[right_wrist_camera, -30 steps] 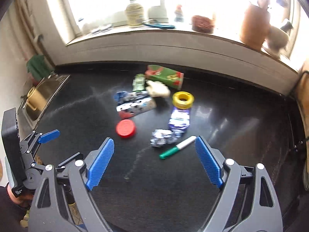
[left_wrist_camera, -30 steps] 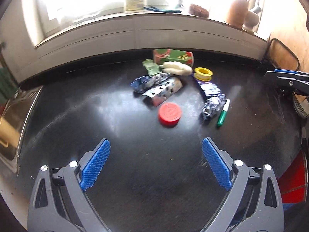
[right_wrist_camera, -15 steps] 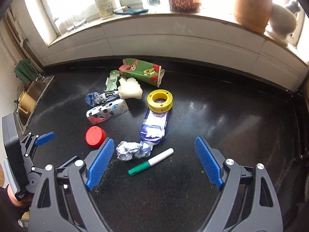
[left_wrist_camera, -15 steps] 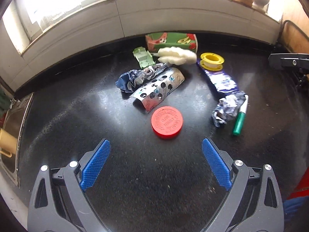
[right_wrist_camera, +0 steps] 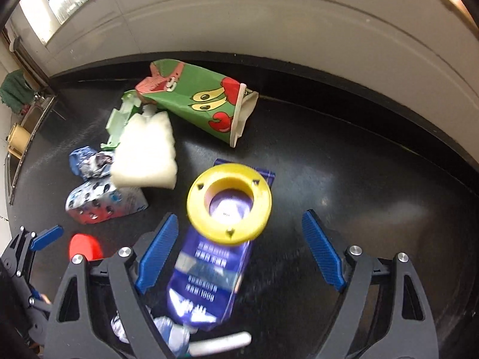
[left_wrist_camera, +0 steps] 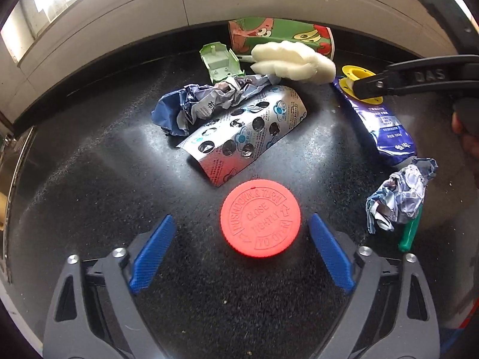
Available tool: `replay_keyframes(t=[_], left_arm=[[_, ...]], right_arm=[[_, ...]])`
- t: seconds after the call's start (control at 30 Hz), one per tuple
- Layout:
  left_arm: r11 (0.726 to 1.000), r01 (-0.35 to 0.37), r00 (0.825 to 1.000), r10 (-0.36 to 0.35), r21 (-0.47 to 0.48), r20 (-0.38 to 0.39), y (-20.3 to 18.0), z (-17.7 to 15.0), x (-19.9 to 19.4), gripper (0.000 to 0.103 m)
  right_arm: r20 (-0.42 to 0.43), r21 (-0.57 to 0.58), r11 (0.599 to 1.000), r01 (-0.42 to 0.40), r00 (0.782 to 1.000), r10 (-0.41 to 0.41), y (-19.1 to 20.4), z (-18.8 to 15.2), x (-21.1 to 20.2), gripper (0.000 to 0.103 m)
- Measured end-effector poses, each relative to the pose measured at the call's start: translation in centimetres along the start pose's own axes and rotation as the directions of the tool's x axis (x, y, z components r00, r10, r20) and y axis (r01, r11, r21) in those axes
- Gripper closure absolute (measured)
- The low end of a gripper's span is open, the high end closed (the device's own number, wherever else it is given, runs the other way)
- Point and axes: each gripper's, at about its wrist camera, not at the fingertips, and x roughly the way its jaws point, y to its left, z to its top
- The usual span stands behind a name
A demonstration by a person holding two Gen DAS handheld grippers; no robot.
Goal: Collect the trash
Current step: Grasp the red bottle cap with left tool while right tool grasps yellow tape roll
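Note:
On the black counter lies a pile of trash. My left gripper points down with a red screw cap between its closing jaws, pads clear of it. Behind the cap lie a silver blister pack, a crumpled blue wrapper, a white foam piece and a green paper cup. My right gripper hangs over a yellow ring resting on a purple packet. Its jaws are closing too, not touching the ring.
Crumpled foil and a green marker lie to the right of the cap. A pale green plastic piece sits near the cup. The tiled wall bounds the counter at the back. A sink lies far left.
Both grippers have dropped and moved forward toward the pile. The left one now straddles the red cap, the right one the yellow ring. Both pairs of jaws have narrowed a little.

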Motion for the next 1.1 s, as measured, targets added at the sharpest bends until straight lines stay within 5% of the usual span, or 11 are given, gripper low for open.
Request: replay_keyframes(t=[0.13, 0.2, 0.73, 1.1], left_arm=[[0.999, 0.023, 1.000, -0.023, -0.024, 0.004, 0.2, 0.4, 0.1, 0.033], [0.999, 0.022, 1.000, -0.022, -0.029, 0.004, 0.3, 0.7, -0.1, 0.054], [0.997, 0.021, 0.999, -0.018, -0.070, 0.044, 1.3, 0.6, -5.5, 0.055], [0.998, 0.016, 0.998, -0.013, -0.055, 0.059, 1.8, -3.0, -9.2, 0.055]], right_arm=[[-0.017, -0.002, 1.000, -0.009, 1.000, 0.009, -0.1, 0.5, 1.3, 0.044], [-0.002, -0.016, 1.000, -0.002, 1.000, 0.002, 0.0, 0.5, 1.0, 0.048], [0.110, -0.006, 1.000, 0.013, 0.994, -0.013, 1.2, -3.4, -6.7, 0.048], [0.125, -0.007, 1.000, 0.001, 0.992, 0.000, 5.0, -11.1, -11.3, 0.048]])
